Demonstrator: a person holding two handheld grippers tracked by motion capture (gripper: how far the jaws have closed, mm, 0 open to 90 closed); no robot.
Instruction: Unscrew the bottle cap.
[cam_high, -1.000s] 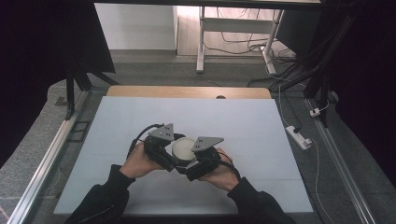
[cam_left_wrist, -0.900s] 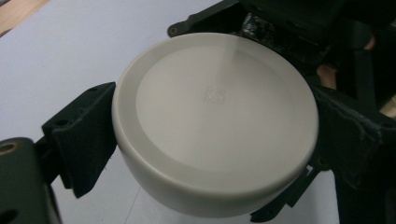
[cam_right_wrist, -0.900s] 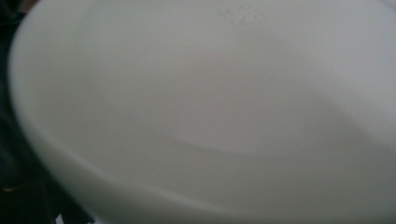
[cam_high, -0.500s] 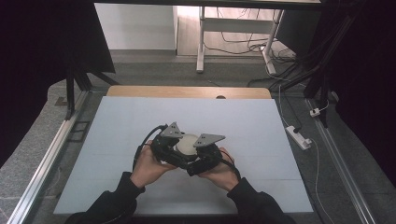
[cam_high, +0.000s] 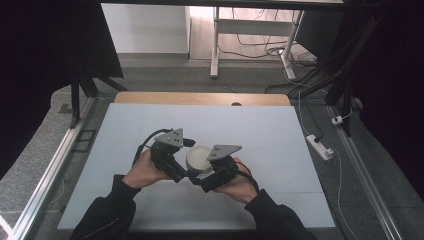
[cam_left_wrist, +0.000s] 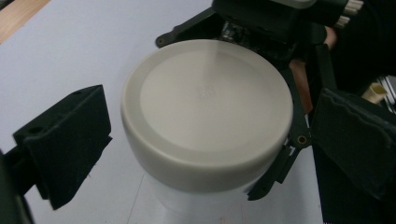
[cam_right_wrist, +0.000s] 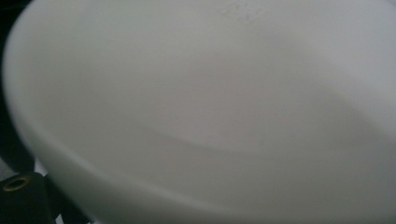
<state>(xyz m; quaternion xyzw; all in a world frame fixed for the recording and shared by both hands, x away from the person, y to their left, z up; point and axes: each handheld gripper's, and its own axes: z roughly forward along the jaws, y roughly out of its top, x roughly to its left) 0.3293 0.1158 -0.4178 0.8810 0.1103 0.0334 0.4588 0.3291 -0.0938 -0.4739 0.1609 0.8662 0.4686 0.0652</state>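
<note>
The white jar with its cream lid stands on the near middle of the table, between the two grippers. The step in hand looks like taking hold of the lid to unscrew it. The left gripper has its jaws wide, one at each side of the lid, not touching. It must next close on the lid. The right gripper is pressed close to the jar; its opening I cannot tell.
</note>
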